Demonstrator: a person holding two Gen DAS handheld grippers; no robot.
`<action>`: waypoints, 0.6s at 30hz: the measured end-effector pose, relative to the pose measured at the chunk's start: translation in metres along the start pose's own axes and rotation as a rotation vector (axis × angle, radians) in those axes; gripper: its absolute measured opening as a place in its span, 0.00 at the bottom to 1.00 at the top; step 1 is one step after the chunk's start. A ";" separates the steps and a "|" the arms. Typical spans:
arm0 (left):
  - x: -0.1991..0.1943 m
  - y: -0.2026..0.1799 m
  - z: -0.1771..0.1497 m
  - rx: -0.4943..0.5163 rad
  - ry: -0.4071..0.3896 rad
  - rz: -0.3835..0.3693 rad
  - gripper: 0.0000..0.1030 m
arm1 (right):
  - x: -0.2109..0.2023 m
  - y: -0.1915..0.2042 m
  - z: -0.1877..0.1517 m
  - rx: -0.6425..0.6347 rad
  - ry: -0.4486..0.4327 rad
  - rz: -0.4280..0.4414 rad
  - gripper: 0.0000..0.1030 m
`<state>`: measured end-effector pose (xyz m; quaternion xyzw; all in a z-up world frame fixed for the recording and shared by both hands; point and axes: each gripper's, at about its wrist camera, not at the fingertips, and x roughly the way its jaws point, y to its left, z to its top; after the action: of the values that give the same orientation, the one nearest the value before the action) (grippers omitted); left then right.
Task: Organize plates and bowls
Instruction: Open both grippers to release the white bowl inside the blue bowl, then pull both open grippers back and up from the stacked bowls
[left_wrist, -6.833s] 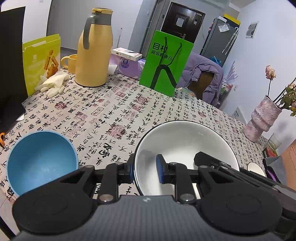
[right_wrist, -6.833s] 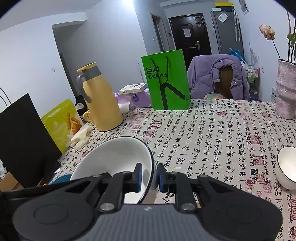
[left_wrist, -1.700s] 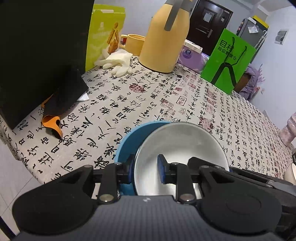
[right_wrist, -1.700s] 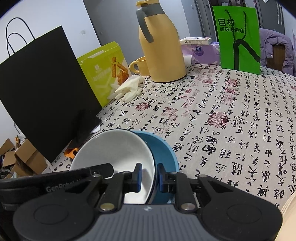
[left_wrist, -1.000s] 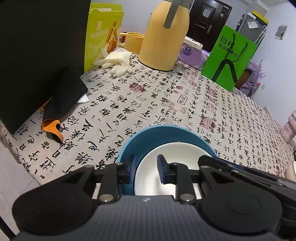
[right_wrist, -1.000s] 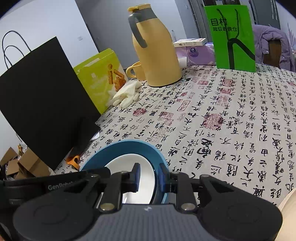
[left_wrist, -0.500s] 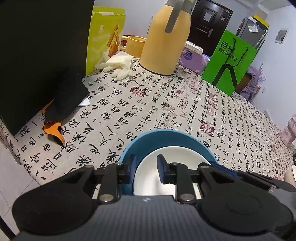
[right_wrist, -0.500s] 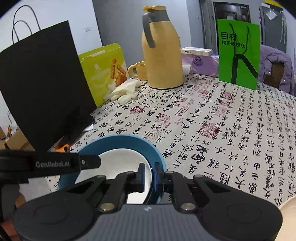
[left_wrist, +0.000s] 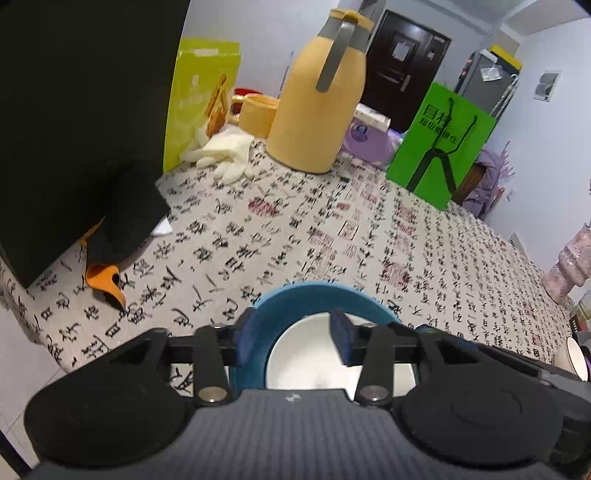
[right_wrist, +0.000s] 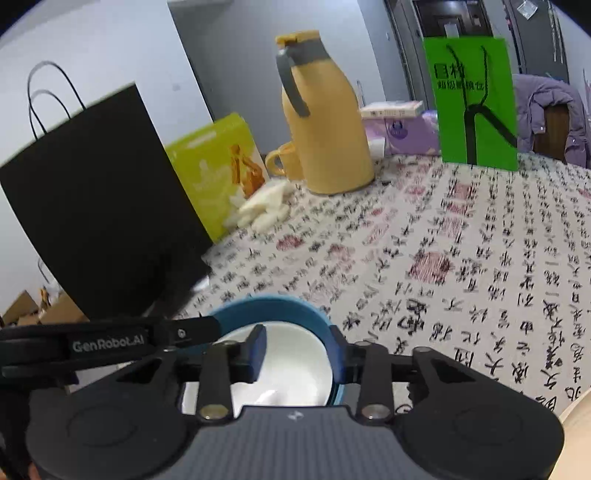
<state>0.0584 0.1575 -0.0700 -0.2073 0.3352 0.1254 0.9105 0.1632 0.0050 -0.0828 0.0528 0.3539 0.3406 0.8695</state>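
A white bowl (left_wrist: 306, 363) sits nested inside a blue bowl (left_wrist: 317, 295) on the printed tablecloth near the table's front left corner. My left gripper (left_wrist: 293, 341) straddles the near left rims of both bowls. Its jaws are opening, and the pads stand clear of the rims. In the right wrist view the white bowl (right_wrist: 291, 376) lies within the blue bowl (right_wrist: 269, 308). My right gripper (right_wrist: 297, 352) straddles their right rims, jaws opening, with one pad inside the white bowl and the other just outside the blue one. The left gripper's body (right_wrist: 110, 343) reaches in from the left.
A black paper bag (left_wrist: 74, 110) stands at the left with an orange scrap (left_wrist: 105, 280) at its foot. Behind are a yellow-green box (left_wrist: 199, 92), white gloves (left_wrist: 225, 155), a yellow jug (left_wrist: 321, 103), a mug (left_wrist: 256, 114) and a green bag (left_wrist: 443, 140). A small white bowl (left_wrist: 570, 356) sits far right.
Both grippers carried the white bowl over and set it into the blue bowl. Since half a second ago both pairs of jaws have spread apart and let go of the rim.
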 end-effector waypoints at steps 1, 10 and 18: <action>-0.002 0.000 0.001 0.003 -0.008 -0.002 0.54 | -0.004 0.000 0.001 -0.001 -0.014 0.003 0.41; -0.028 0.006 0.001 0.063 -0.131 -0.006 0.92 | -0.028 -0.018 -0.003 0.028 -0.082 -0.005 0.81; -0.044 0.009 -0.010 0.066 -0.247 -0.028 1.00 | -0.049 -0.015 -0.011 0.000 -0.146 -0.012 1.00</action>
<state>0.0168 0.1569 -0.0500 -0.1648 0.2216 0.1263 0.9528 0.1389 -0.0392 -0.0672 0.0754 0.2898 0.3307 0.8950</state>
